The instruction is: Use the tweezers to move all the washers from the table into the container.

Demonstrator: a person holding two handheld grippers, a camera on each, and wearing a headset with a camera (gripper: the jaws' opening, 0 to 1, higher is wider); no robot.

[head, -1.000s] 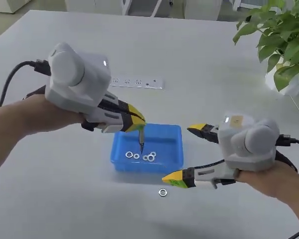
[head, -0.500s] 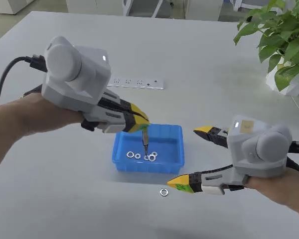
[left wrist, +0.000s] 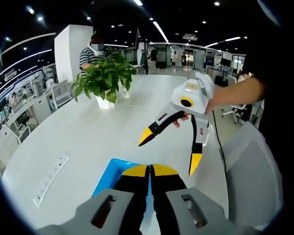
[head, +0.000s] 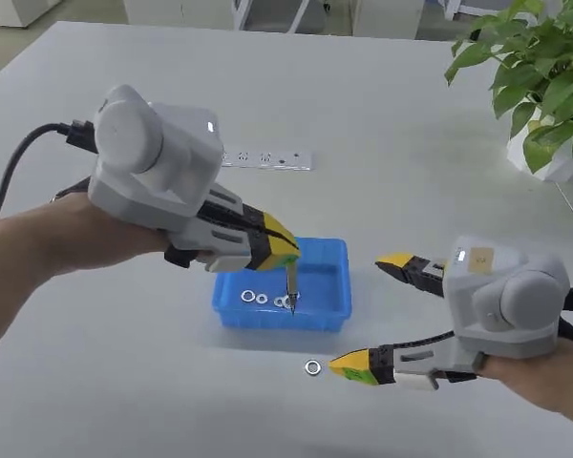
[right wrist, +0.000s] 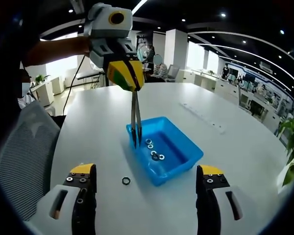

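Tweezers [head: 291,283], one pair, are hanging tips-down into the single blue container [head: 329,246], clenched between the closed jaws of the left gripper [head: 279,244]. Four or five washers [head: 261,298] are lying in a loose row on the container's floor; the tweezer tips are covering part of the row, so I cannot tell the exact count. One washer [head: 312,367] is lying on the tabletop [head: 392,162] just in front of the container, near one jaw of the right gripper [head: 355,310], which is spread wide, holding nothing.
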